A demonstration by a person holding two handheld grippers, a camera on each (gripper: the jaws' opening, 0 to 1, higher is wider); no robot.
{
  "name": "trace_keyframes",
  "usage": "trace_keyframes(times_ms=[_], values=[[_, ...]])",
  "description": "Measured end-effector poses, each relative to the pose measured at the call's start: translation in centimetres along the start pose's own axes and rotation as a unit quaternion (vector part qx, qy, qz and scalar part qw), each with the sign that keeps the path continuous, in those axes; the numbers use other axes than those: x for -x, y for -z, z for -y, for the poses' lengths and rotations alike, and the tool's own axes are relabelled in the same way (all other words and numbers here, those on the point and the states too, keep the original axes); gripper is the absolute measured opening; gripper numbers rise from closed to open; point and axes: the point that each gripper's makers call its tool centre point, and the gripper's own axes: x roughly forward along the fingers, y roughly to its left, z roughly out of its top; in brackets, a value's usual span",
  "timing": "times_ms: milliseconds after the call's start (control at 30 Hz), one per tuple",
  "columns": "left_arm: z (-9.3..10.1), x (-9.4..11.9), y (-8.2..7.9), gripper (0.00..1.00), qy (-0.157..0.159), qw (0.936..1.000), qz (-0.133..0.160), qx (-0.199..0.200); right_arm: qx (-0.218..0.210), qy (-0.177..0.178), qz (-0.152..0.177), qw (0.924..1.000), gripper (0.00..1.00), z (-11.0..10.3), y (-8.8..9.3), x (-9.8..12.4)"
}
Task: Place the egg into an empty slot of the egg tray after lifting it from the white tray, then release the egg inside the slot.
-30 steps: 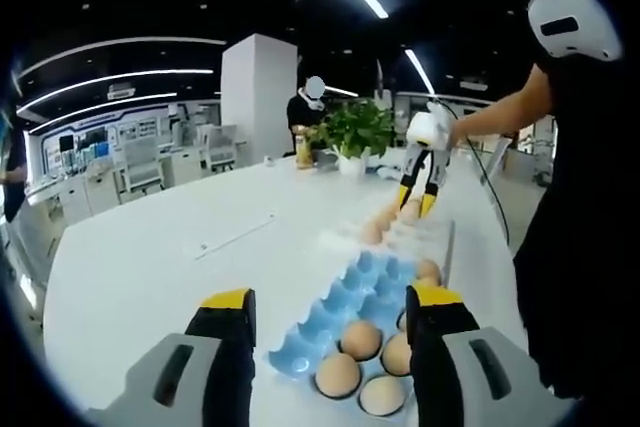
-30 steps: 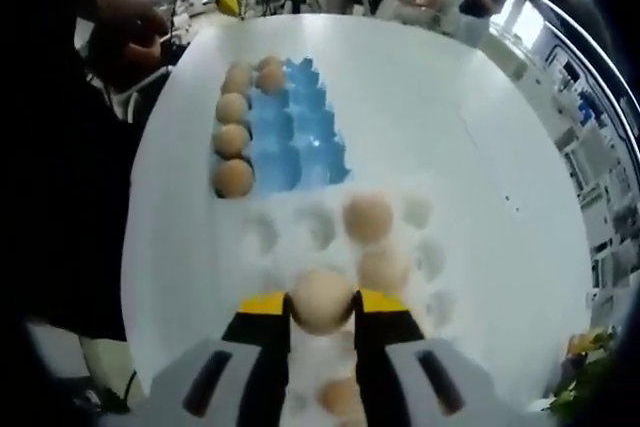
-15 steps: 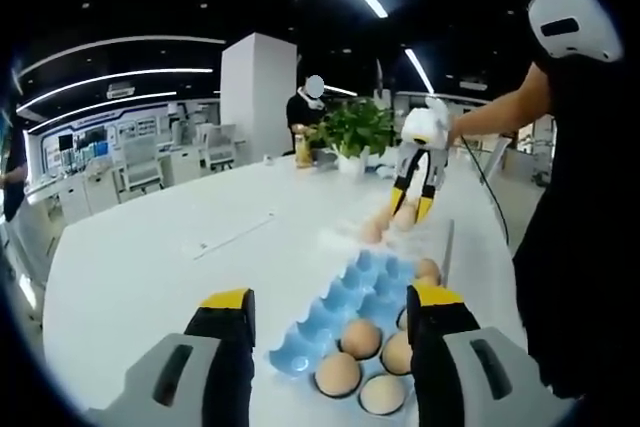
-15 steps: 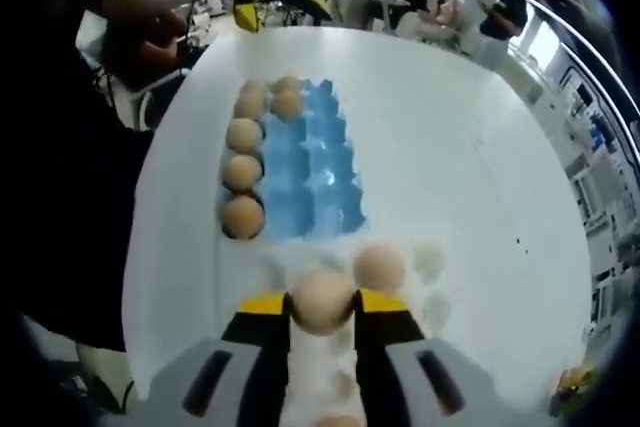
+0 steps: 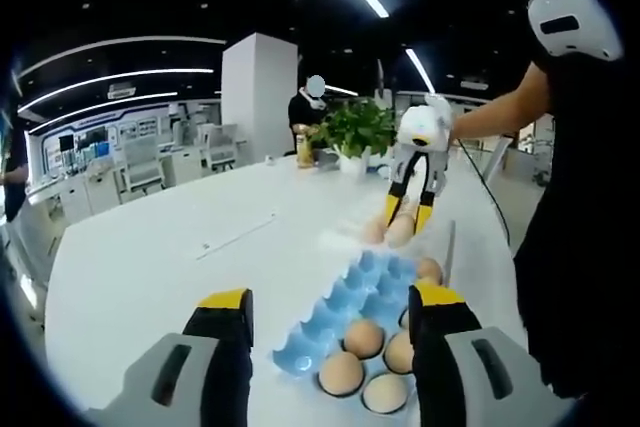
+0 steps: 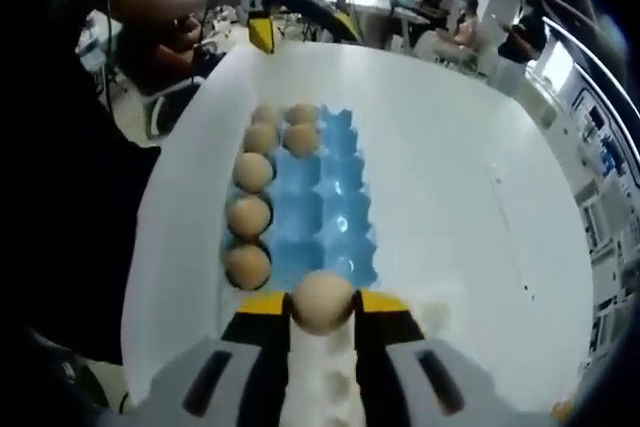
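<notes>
My right gripper (image 6: 322, 307) is shut on a tan egg (image 6: 322, 297), held above the near end of the blue egg tray (image 6: 340, 209). Several eggs (image 6: 248, 215) fill the tray's left column, and the slots on its right side are bare. The white tray (image 6: 432, 313) peeks out just under my jaws. In the left gripper view the right gripper (image 5: 405, 213) hangs with the egg (image 5: 400, 231) over the far end of the blue egg tray (image 5: 345, 297). My left gripper (image 5: 330, 299) stands open over that tray's near end, holding nothing.
A white round table (image 5: 150, 257) carries both trays. A potted plant (image 5: 355, 127) and a bottle (image 5: 301, 146) stand at its far edge. A person in dark clothes (image 5: 575, 207) stands along the table's side by the trays. Office desks and seated people lie beyond.
My right gripper has risen off the white tray with the egg and moved over the blue tray's near end. The left gripper has stayed put.
</notes>
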Motion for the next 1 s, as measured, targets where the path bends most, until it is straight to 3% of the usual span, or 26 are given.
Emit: trace_keyframes(times_ms=[367, 1000], values=[[0.1, 0.0, -0.3, 0.64, 0.000, 1.0000, 0.005, -0.001, 0.023, -0.014, 0.020, 0.9994, 0.24, -0.3, -3.0, -1.6], [0.0, 0.0, -0.1, 0.67, -0.002, 1.0000, 0.009, 0.001, 0.048, -0.035, 0.040, 0.9975, 0.24, -1.0, -6.4, -3.9]])
